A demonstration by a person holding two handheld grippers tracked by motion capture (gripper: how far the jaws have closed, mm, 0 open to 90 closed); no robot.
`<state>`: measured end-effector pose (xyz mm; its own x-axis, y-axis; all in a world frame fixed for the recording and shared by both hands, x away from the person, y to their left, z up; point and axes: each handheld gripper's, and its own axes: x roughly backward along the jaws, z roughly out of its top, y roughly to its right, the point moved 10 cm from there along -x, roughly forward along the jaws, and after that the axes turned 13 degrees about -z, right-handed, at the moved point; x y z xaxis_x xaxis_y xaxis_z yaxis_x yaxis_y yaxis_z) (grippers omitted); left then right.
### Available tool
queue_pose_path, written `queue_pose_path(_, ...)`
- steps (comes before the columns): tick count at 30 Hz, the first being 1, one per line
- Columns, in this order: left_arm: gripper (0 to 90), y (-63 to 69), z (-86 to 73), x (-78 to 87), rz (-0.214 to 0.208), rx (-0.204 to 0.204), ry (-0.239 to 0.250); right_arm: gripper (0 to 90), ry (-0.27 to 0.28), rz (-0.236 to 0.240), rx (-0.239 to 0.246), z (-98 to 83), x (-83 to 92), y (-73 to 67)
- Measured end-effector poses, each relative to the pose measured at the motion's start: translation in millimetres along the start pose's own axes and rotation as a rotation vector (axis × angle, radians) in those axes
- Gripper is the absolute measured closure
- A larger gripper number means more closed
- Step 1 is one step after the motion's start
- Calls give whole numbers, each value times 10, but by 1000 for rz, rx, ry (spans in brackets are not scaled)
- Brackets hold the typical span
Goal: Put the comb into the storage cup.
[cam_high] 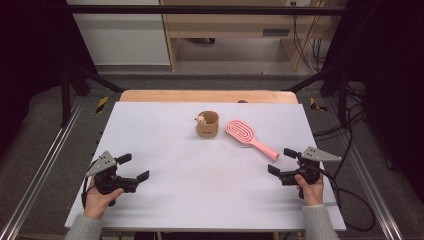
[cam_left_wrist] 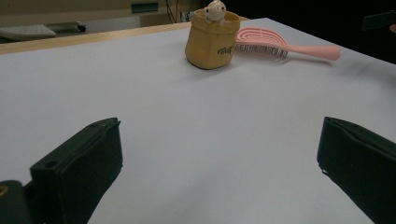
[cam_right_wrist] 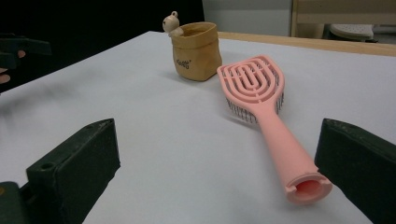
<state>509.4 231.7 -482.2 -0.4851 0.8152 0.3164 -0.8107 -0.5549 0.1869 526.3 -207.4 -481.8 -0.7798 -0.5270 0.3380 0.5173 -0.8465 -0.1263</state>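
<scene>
Fingers of right gripper (cam_high: 282, 161) spread wide, empty; pink hairbrush (cam_right_wrist: 261, 102) handle end just ahead between them, untouched. Left gripper (cam_high: 134, 166) fingers likewise spread on bare white surface (cam_high: 200, 185). Tan pouch (cam_left_wrist: 212, 39) at brush's 9 o'clock, bear figure (cam_left_wrist: 215, 10) on rim; dark print, unreadable.

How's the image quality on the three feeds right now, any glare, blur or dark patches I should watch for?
High view: the white table is evenly lit without glare, its surroundings dark, detail slightly soft. Left gripper view: the brush and pouch are fairly sharp, the near black jaws soft. Right gripper view: the brush handle is crisp and casts a soft shadow, and the other hand at the left edge is dim and blurred.
</scene>
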Motion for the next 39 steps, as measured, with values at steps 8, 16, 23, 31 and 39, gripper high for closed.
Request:
queue_pose_path(8,2,-2,0,12,1,1,5,4,-3,-1,-2,1,1,6)
queue_pose_path(16,3,-13,-15,3,5,0,-2,4,-11,-2,5,3,-6,-4)
queue_pose_path(23,3,-12,-13,12,3,-1,1,4,-20,-7,21,22,-20,-28)
queue_pose_path(31,3,-17,-17,8,4,1,-2,4,-31,-10,41,52,-45,-85)
queue_pose_path(39,3,-19,-27,-1,4,1,-8,4,-40,-15,64,94,-84,-133)
